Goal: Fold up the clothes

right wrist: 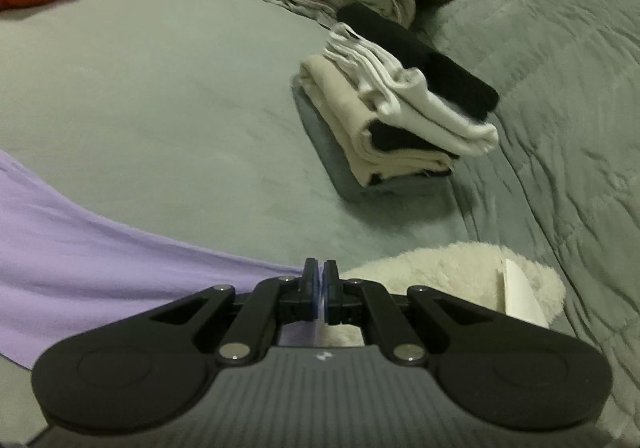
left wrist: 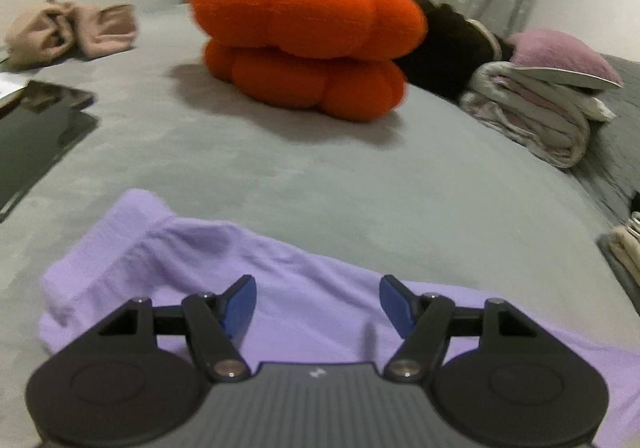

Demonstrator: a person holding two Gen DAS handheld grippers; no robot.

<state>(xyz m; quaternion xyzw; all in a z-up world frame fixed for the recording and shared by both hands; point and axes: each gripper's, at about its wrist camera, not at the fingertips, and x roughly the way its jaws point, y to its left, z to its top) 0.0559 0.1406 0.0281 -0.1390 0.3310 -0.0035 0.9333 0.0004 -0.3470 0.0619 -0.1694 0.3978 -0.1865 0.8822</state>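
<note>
A lilac garment [left wrist: 192, 260] lies spread on the grey bed [left wrist: 320, 176]. My left gripper [left wrist: 318, 302] is open just above it, its blue pads apart, holding nothing. In the right wrist view the same lilac garment [right wrist: 80, 244] stretches in from the left. My right gripper [right wrist: 321, 284] is shut on its right edge, and a thin strip of cloth shows between the pads. A fluffy cream item [right wrist: 460, 276] lies right beside and under the right gripper.
An orange pumpkin plush [left wrist: 304, 32] sits mid-bed. A beige garment [left wrist: 72, 32] lies far left, and a dark glossy flat object [left wrist: 36, 128] lies at the left edge. Folded bedding [left wrist: 540, 108] and a stack of folded clothes [right wrist: 396, 108] stand on the right, by a grey quilt [right wrist: 560, 68].
</note>
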